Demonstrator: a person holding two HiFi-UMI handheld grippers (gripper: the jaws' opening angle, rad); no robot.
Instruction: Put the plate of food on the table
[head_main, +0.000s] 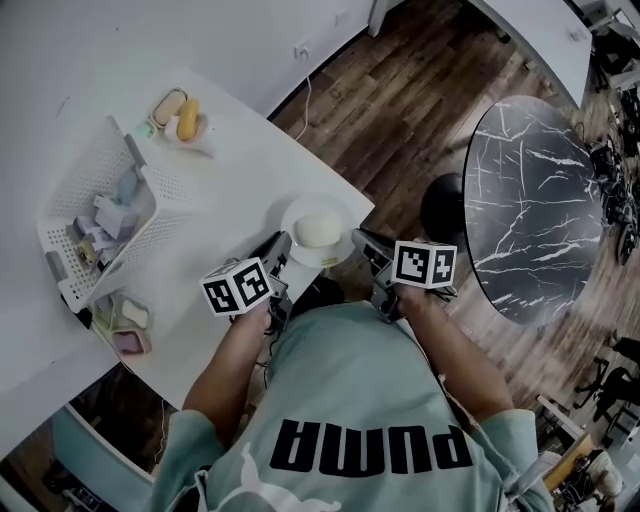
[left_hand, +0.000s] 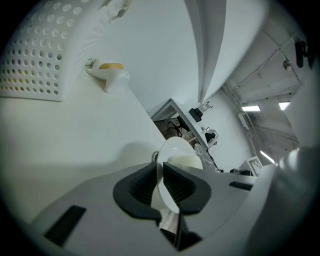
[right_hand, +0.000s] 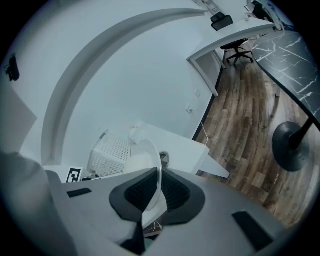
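Table (head_main: 230, 170) corner: plate (head_main: 297, 220) between both tongs (head_main: 280, 244) (head_main: 361, 241)

Head overhead, gripper views close, sharing plate (head_main: 293, 222)

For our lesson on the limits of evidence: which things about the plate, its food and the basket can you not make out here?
1. Head view: whether the plate touches the table or hovers; seen from above, no gap shows.
2. All views: what the pale food is; too small and featureless.
3. Head view: the contents of the basket; small, partly behind its wall.
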